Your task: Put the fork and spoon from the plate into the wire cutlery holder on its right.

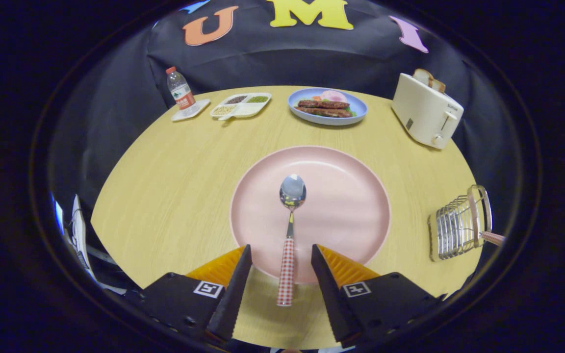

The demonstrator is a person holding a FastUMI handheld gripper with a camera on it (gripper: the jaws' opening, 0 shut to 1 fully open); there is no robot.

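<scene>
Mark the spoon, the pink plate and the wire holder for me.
spoon [286, 267], gripper view, checked handle between the open fingers
pink plate [346, 206], gripper view, bare surface right of spoon
wire holder [454, 226], gripper view, wire side

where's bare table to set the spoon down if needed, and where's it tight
The widest bare table lies left of the pink plate, up to the snack tray and bottle. A narrower strip runs between the plate and the wire holder. It is crowded along the back by the food plate and toaster. The open claw straddles the spoon handle.
</scene>
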